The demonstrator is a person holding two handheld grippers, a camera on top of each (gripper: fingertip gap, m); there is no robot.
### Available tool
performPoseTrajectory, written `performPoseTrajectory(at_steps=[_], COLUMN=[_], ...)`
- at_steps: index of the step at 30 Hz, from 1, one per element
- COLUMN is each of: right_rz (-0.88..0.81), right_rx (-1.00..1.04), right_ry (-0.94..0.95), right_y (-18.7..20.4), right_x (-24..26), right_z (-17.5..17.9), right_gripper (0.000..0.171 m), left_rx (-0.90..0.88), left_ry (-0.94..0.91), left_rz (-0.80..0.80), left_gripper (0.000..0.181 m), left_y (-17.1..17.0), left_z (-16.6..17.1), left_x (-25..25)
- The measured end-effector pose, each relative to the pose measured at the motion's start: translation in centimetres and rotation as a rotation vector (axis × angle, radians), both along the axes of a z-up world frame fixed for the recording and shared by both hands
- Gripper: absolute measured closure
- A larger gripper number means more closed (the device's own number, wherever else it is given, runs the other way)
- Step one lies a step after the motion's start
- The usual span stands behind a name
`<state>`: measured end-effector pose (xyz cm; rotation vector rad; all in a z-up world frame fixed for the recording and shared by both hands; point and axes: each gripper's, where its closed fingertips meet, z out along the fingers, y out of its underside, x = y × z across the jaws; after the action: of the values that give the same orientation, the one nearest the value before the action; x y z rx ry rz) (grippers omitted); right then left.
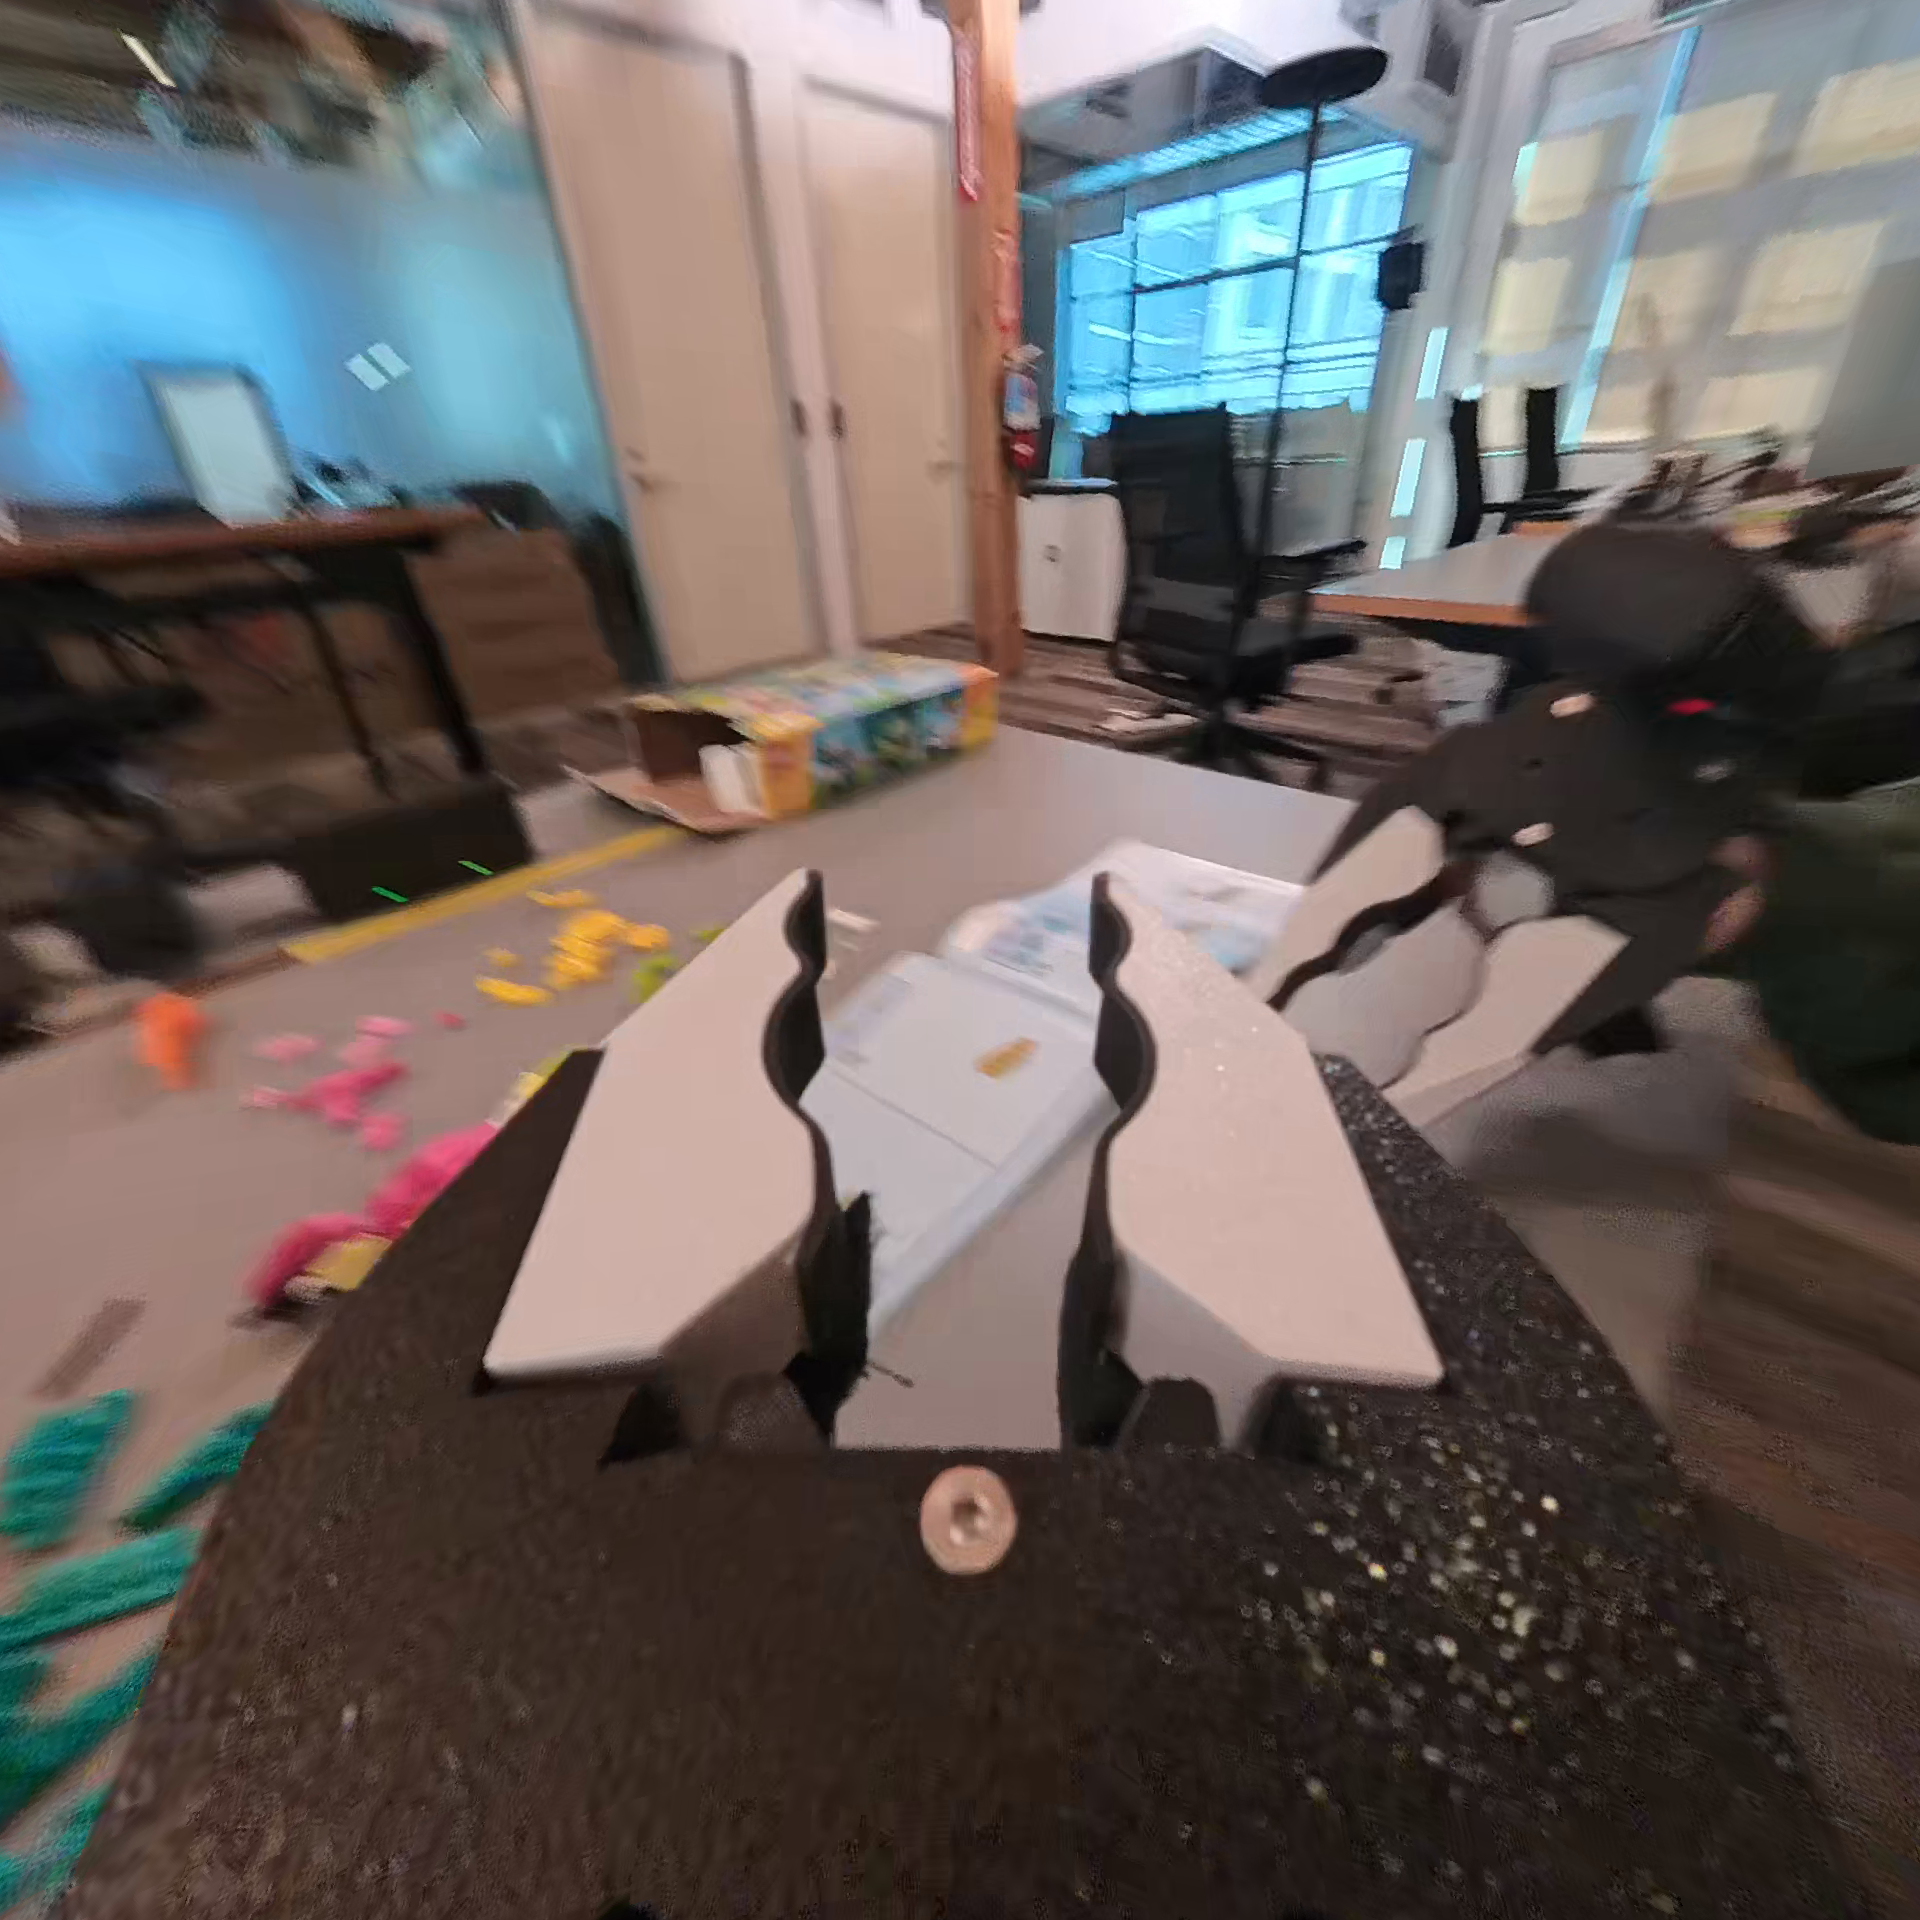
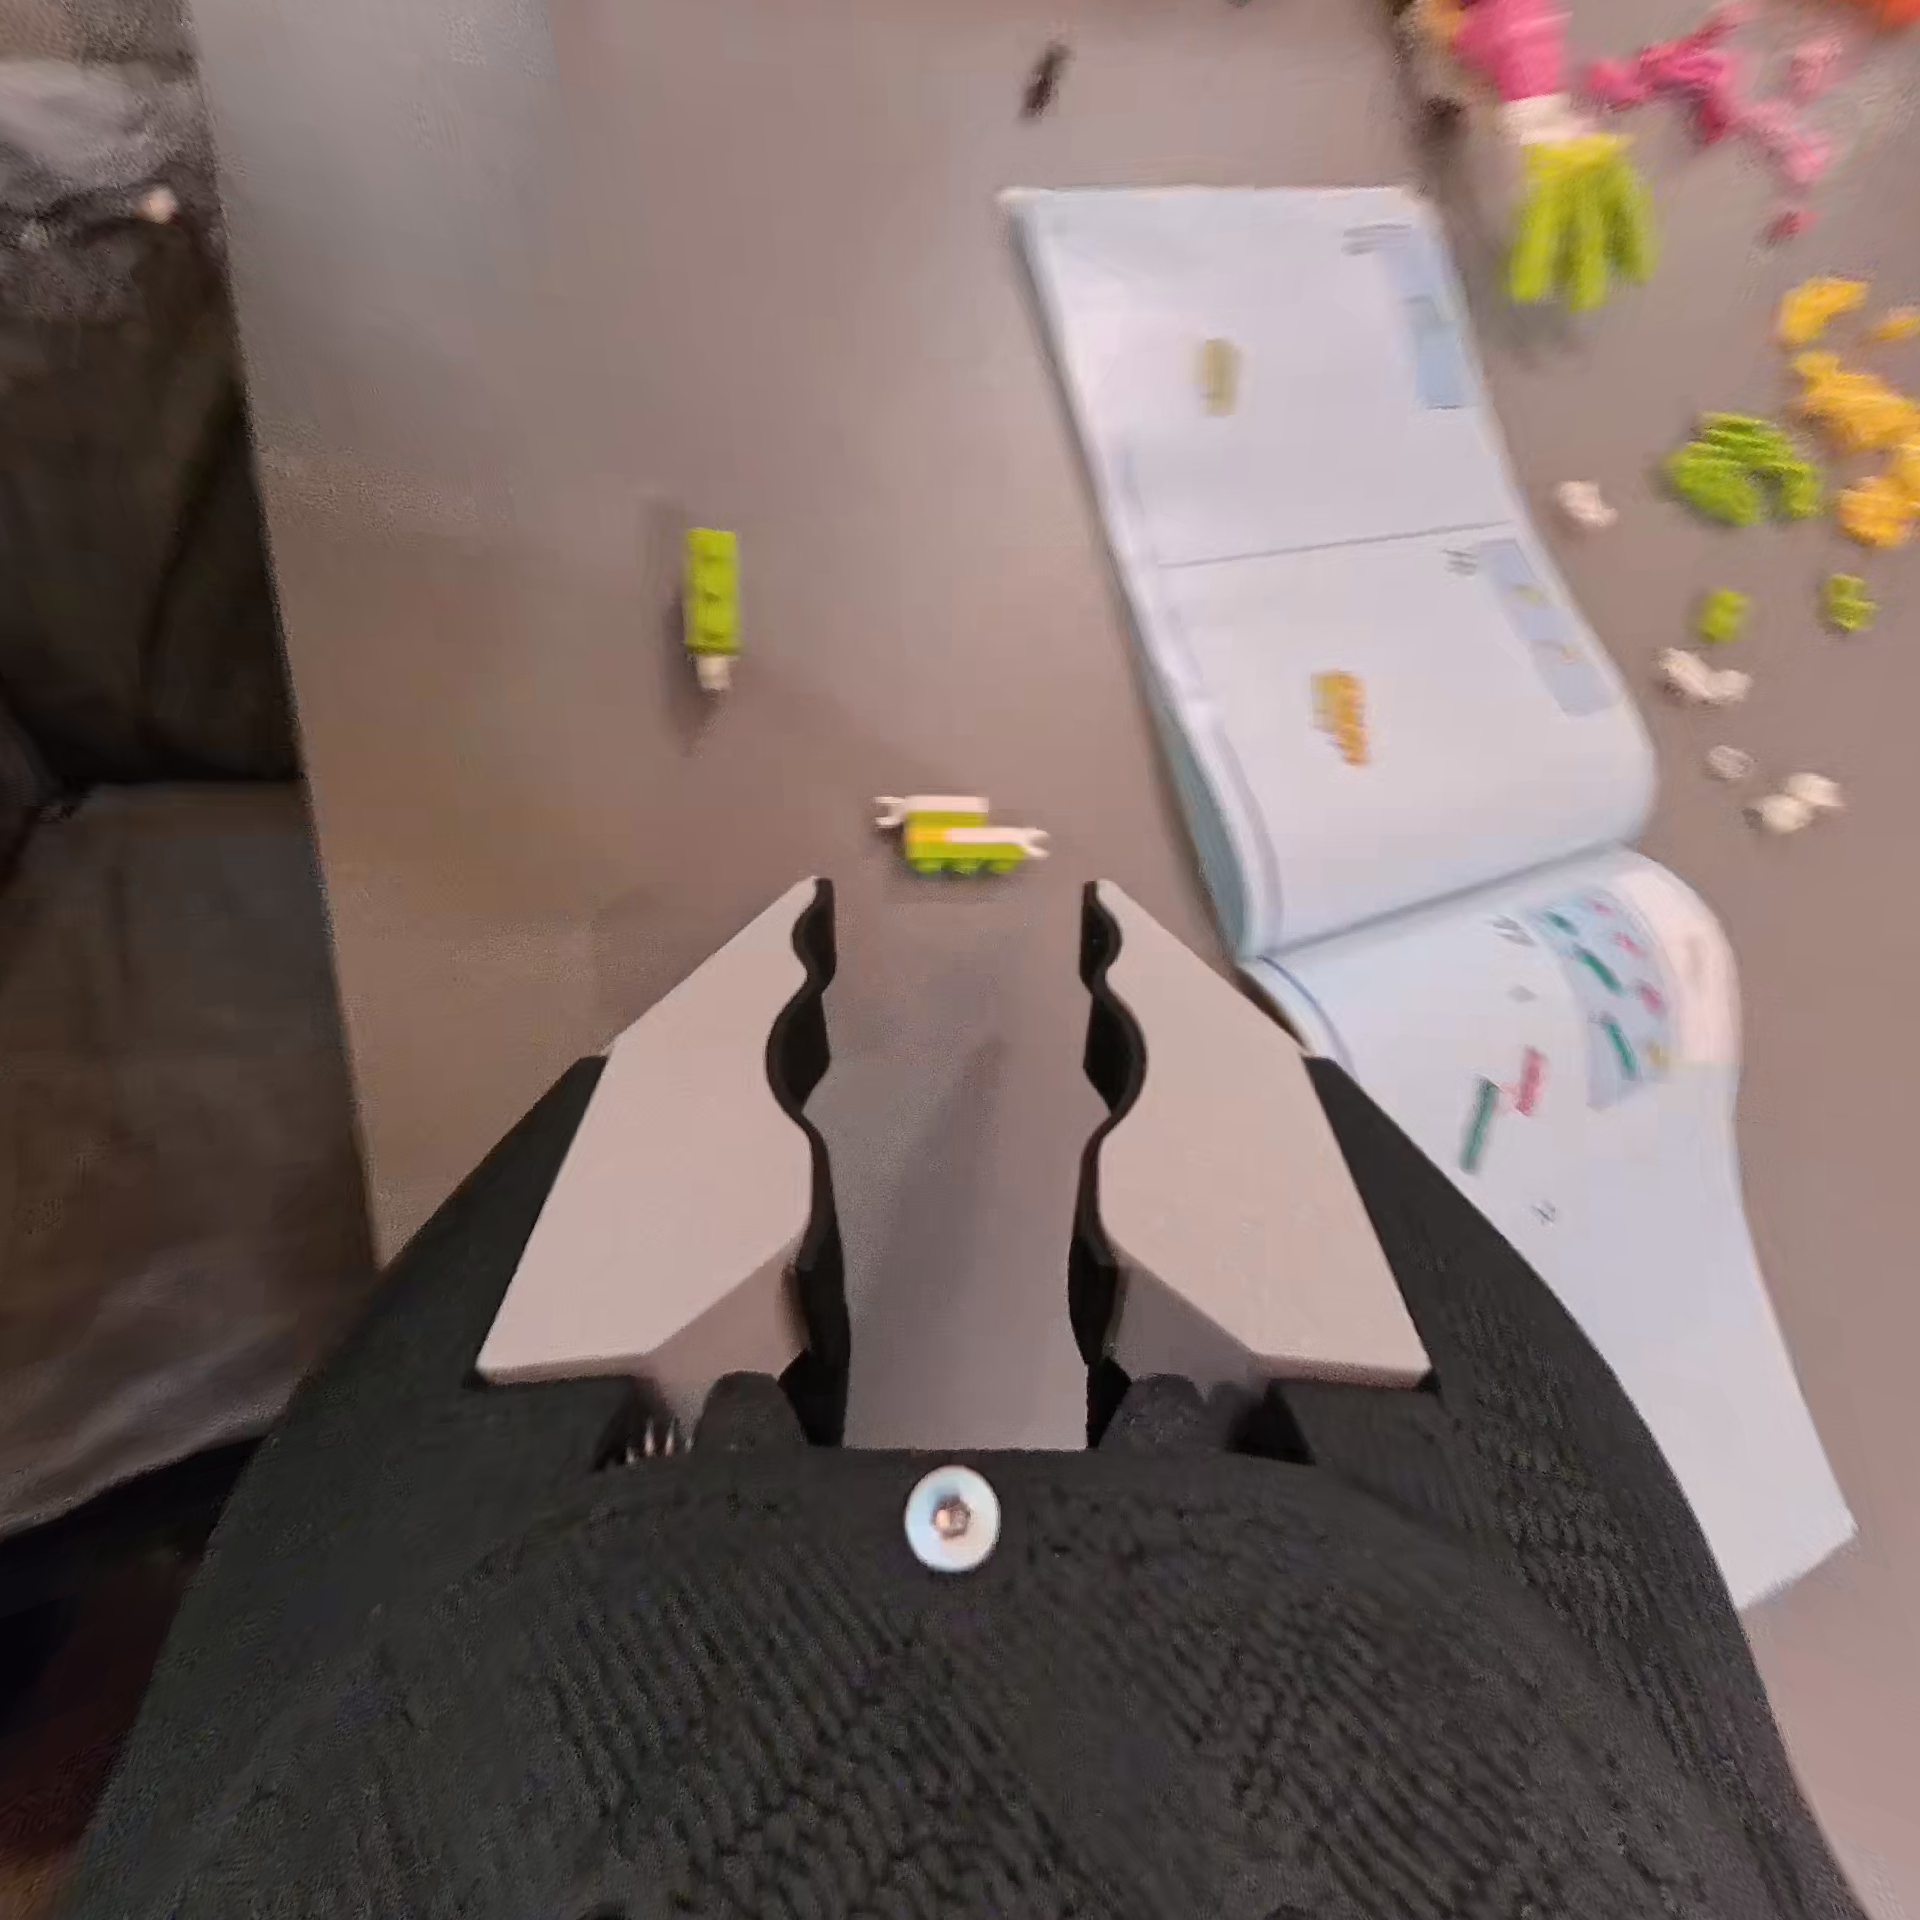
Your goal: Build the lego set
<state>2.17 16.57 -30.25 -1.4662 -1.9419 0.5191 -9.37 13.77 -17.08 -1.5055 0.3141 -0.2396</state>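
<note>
Grey desk [image 2: 520, 416] carrying a small lime-and-white brick assembly [image 2: 961, 836], just ahead of the empty, parted right gripper [image 2: 956, 904]; left gripper [image 1: 956, 904] likewise spread, above a pale-blue, apparently open, instruction booklet [image 1: 935, 1091].

bright daylight, motion blur, fisheye edges

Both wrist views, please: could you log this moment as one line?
left claw: open, empty | right claw: open, empty, just short of green-and-white lego piece | booklet: open on table
</note>
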Motion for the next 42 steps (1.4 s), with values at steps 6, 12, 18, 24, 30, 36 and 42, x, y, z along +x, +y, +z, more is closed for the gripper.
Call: performPoseTrajectory(at_steps=[6,12,18,24,30,36,42], right_rz=[-0.333,-0.526,-0.619,-0.666,-0.696,-0.730,-0.770], right_rx=[0.124,0.304,0.399,0.492,0.566,0.590,0.615], right_ry=[0.773,0.940,0.868,0.783,0.710,0.710,0.709], right_y=[8.2,11.7,13.6,14.8,15.8,16.2,17.0], right_x=[3.5,7.5,8.1,8.1,7.8,8.4,9.1], right_z=[9.0,10.5,9.6,9.0,8.5,8.7,8.9], right_gripper=[0.122,0.124,0.128,0.135,0.139,0.141,0.143], left_rx=[0.185,0.259,0.323,0.289,0.222,0.128,0.148], left_ry=[0.297,0.440,0.321,0.257,0.323,0.334,0.182], left_rz=[0.065,-0.084,-0.142,-0.115,0.014,0.081,0.116], left_gripper=[0.128,0.130,0.133,0.132,0.134,0.135,0.138], left_y=[0.6,0.3,0.1,0.2,0.8,-0.5,-0.8], left_z=[1.3,-2.3,-2.2,-2.2,-3.5,-5.1,-4.1], left_x=[-3.1,-1.3,-1.0,-2.0,-4.1,-5.0,-7.2])
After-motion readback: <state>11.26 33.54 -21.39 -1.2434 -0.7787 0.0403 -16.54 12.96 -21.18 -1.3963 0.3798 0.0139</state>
